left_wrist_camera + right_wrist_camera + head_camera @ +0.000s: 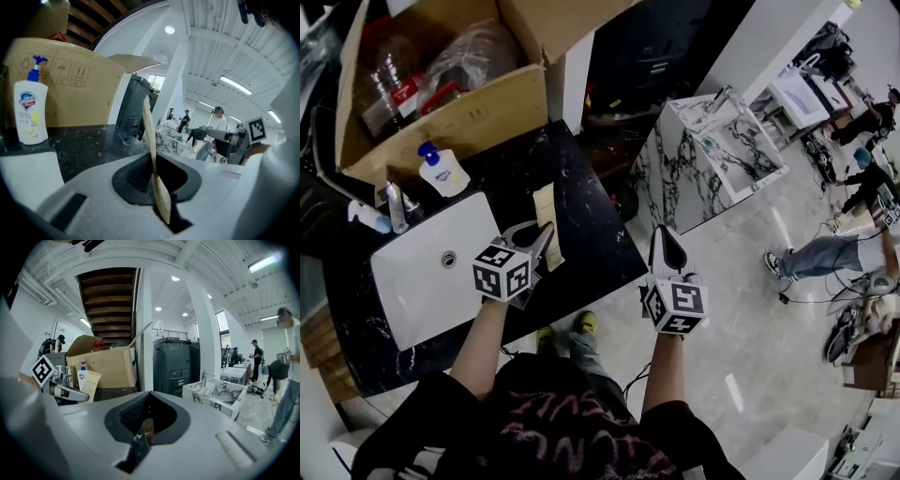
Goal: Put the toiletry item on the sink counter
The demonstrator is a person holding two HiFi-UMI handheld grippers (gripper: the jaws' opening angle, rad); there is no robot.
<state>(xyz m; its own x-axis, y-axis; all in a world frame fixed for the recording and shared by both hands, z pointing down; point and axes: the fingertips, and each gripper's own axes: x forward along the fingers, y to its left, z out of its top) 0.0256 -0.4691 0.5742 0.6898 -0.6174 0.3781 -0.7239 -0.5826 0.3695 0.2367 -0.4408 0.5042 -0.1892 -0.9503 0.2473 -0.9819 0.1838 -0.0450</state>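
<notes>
Pinches a thin beige packet (149,131) in the left gripper (154,173), jaws closed on its lower end, the rest sticking out edge-on past the pads. Holds it low over the black marble counter (591,216), just right of the white sink basin (412,281); cannot tell whether it touches the stone. Carries the right gripper (146,423) off the counter's right edge, over the floor, jaws together with nothing between them, apart from the packet. Farther back on the counter, a white soap bottle (442,171) with a blue pump, upright beside the faucet (397,206) at the basin's far rim. Behind that, an open cardboard box (459,122) with bagged goods inside. Beyond the counter, a dark bin (172,364) and a white marble sink unit (722,150), with people farther off across the room.
</notes>
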